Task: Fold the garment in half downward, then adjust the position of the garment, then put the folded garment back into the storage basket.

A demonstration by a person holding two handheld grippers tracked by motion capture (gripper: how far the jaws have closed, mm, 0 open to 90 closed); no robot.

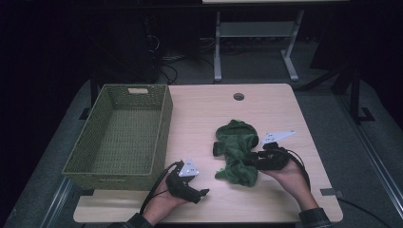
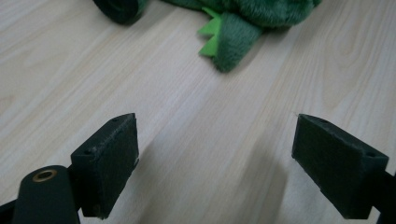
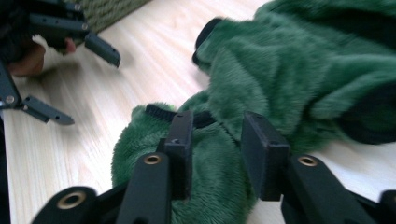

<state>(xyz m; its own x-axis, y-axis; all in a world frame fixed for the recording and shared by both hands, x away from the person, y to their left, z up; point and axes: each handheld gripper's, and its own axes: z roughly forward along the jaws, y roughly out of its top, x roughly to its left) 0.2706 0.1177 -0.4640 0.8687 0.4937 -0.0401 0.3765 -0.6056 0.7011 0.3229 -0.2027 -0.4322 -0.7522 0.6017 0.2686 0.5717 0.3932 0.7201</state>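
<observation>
Green plush garment (image 1: 236,151) lying on the desk (image 1: 199,114) right of a woven basket (image 1: 124,135), right tongs (image 3: 217,154) parted with fleece between the pads, not clamping, left tongs (image 2: 217,163) released over bare wood nearby.

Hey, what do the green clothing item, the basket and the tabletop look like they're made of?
Green garment: soft plush or fleece, judging by its fuzzy, matte pile in the right gripper view; the exact fibre can't be told.
Basket: woven olive-green strands, perhaps paper cord or plastic wicker, with a tight ribbed weave and cut-out handles.
Table: pale wood or wood-look laminate, smooth with a visible grain pattern.
</observation>
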